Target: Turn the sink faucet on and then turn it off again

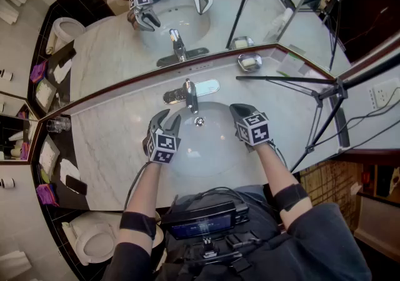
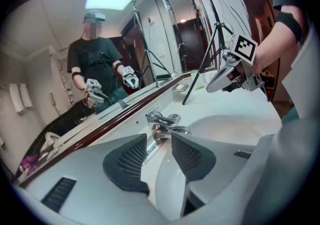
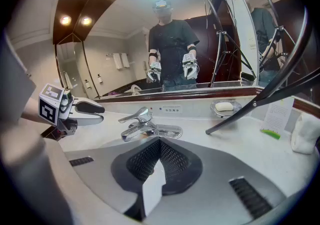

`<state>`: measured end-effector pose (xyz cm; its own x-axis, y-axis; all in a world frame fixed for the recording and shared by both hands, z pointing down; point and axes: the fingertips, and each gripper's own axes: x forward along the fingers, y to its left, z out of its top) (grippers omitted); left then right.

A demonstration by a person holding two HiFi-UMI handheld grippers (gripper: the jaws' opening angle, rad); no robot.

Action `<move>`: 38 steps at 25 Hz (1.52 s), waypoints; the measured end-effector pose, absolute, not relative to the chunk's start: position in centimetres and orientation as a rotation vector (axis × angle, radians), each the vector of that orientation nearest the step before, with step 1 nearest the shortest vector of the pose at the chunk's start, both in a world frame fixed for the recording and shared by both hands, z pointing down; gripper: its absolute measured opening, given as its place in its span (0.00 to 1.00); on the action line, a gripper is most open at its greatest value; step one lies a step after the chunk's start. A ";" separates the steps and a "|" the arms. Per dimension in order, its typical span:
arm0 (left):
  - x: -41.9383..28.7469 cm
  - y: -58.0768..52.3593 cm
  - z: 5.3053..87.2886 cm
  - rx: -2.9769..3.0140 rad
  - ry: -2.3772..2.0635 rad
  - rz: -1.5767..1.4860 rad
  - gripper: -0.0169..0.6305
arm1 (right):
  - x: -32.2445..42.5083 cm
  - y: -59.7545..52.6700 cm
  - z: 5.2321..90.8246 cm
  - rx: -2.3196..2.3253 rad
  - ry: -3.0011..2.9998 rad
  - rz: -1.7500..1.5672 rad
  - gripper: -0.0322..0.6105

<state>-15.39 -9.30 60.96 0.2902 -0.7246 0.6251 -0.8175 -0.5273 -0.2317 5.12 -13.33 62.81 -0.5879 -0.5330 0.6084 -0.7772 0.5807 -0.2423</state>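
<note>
The chrome faucet [image 1: 187, 93] stands at the back of the white sink basin [image 1: 206, 155], its lever pointing forward over the spout. No stream of water shows under it. My left gripper [image 1: 170, 117] hovers over the basin's left side, just left of the spout, open and holding nothing. In the left gripper view the faucet [image 2: 165, 121] sits beyond the gap between the jaws, apart from them. My right gripper [image 1: 237, 111] hangs over the basin's right side, shut and empty. In the right gripper view its closed tips [image 3: 159, 141] point at the faucet [image 3: 142, 124] from a short distance.
A marble counter [image 1: 106, 148] surrounds the basin, with a mirror behind it. A soap dish [image 1: 249, 61] sits at the back right. Black tripod legs [image 1: 312, 92] cross the counter's right side. A glass [image 1: 57, 125] stands at the far left, a toilet [image 1: 94, 239] below left.
</note>
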 end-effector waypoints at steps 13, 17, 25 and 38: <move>-10.1 -14.2 63.4 2.673 -1.235 1.777 0.38 | 6.1 -14.5 64.1 1.069 -2.324 0.718 0.08; -9.3 -15.0 64.1 2.665 -1.213 1.815 0.37 | 6.6 -14.5 64.4 1.082 -2.317 0.732 0.08; -9.0 -15.8 63.5 2.662 -1.279 1.787 0.31 | 7.3 -14.8 64.4 1.105 -2.316 0.747 0.08; -9.1 -15.5 64.6 2.666 -1.188 1.688 0.21 | 6.7 -14.7 64.0 1.097 -2.321 0.743 0.08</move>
<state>-9.13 -15.49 64.60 0.2602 -0.6643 0.7008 -0.4355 -0.7285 -0.5288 6.66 -14.66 64.01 -0.5730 -0.5487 0.6087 -0.8002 0.5351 -0.2709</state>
